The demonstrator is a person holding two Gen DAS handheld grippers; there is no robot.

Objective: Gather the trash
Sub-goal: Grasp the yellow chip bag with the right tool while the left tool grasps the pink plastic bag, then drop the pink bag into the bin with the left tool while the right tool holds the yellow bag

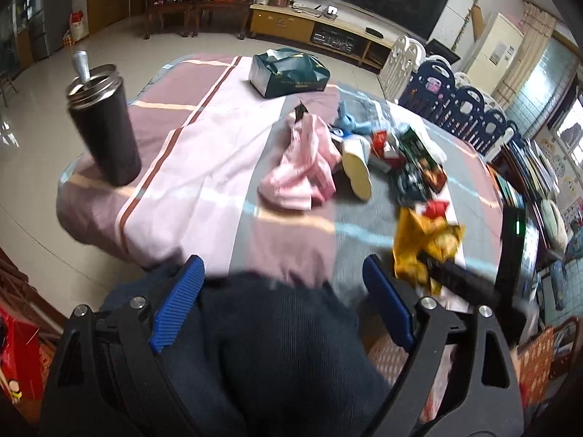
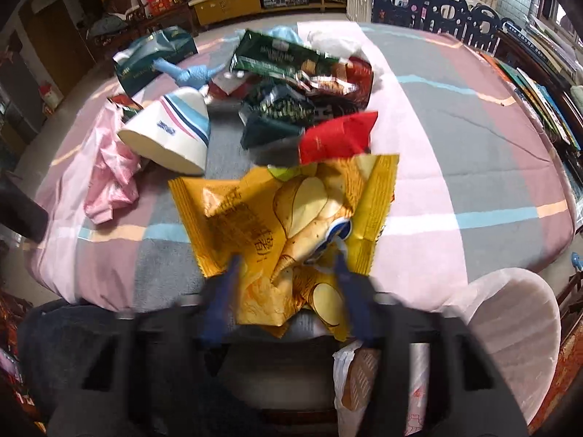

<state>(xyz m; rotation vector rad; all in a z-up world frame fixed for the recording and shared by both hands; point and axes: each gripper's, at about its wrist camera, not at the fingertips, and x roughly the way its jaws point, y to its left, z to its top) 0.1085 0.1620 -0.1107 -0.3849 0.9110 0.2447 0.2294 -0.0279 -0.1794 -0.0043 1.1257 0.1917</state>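
Blue-padded fingers (image 2: 222, 291) of the right gripper (image 2: 288, 280) stand on either side of the yellow chip bag (image 2: 291, 218), its crumpled near end bunched between them. Motion blur hides whether the pads press on the foil, so a grip cannot be confirmed. The bag lies at the near edge of the table (image 2: 455, 116), long axis running roughly from the lower left to the upper right of the right wrist view, its far serrated end toward the red wrapper (image 2: 339, 136). Beyond sit dark green snack packets (image 2: 277, 113), a tipped paper cup (image 2: 171, 134) with its mouth toward the camera, and a pink cloth (image 2: 113, 182).

Left gripper (image 1: 284, 298): jaws wide apart, nothing between the pads, held above a dark-trousered leg (image 1: 284, 357). A black tumbler (image 1: 104, 127) stands upright at the table's left edge; a green tissue box (image 1: 288, 73) rests at the far side.
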